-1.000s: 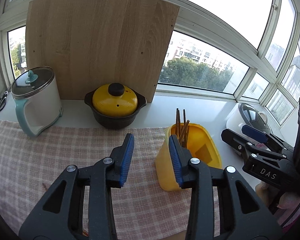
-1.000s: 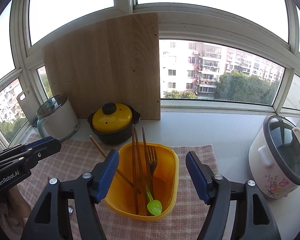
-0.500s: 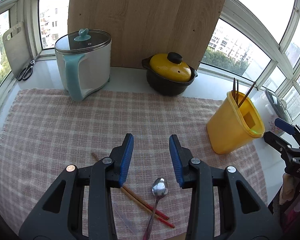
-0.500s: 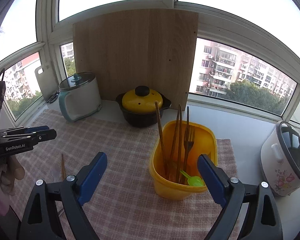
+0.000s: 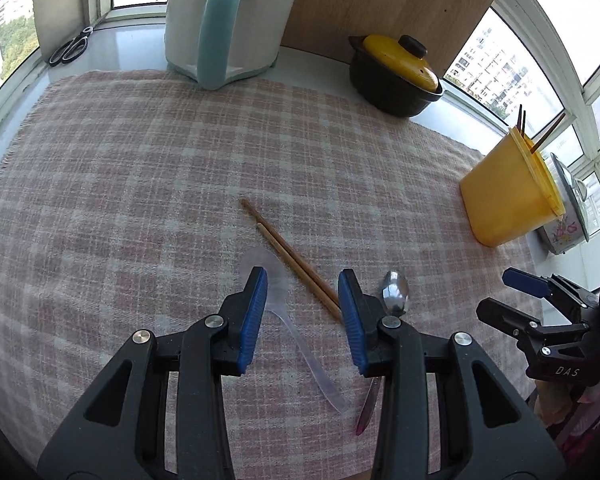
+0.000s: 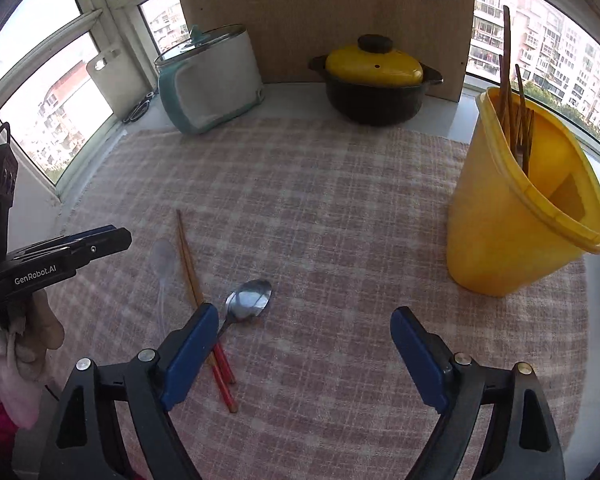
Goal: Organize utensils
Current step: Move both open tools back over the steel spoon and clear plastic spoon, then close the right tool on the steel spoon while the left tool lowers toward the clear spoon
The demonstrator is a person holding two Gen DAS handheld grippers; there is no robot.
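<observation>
While my left gripper (image 5: 302, 288) hovers with jaws parted and empty over the clear plastic spoon (image 5: 284, 308) and chopsticks (image 5: 292, 258) near the checked cloth's (image 5: 140, 168) front edge, my right gripper (image 6: 304, 332) is narrowing its wide, empty jaws beside the metal spoon (image 6: 249, 300). Toward the cloth's right edge stands the yellow holder (image 6: 516, 216), already holding utensils.

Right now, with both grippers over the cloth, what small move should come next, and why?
Probably lower the left gripper onto the chopsticks: they lie loose on the cloth between its empty jaws, beside the metal spoon, not yet in the yellow holder.
</observation>
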